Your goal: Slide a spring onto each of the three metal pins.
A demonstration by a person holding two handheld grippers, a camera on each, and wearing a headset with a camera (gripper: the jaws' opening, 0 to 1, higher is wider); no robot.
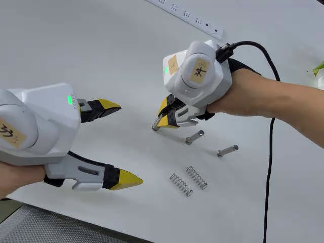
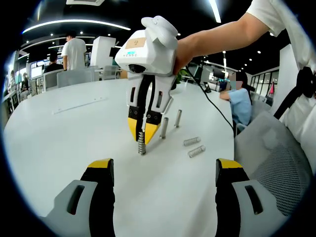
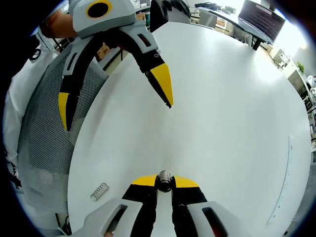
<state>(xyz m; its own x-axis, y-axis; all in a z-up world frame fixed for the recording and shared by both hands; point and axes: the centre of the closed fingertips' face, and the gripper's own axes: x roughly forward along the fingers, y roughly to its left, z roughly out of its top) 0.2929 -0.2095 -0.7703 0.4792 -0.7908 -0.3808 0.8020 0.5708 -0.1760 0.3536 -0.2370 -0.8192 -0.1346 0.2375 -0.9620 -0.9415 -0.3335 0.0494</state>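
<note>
Right tongs [image 2: 142, 133] pinch small coiled steel spring [image 2: 141, 147] upright on white tabletop [image 1: 101, 50], left tongs [image 1: 129, 143] spread — off-centre squeeze could flick it away.

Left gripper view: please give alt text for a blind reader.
The right gripper pinches a spring standing upright on the white table. Two bare pins stand behind it, two loose springs lie beside; the left gripper is open.

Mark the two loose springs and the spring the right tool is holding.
nearer loose spring [image 1: 180, 184]: head view, middle coils.
farther loose spring [image 1: 196, 177]: head view, middle coils.
held spring [image 2: 141, 147]: left gripper view, lowest coils.
</note>
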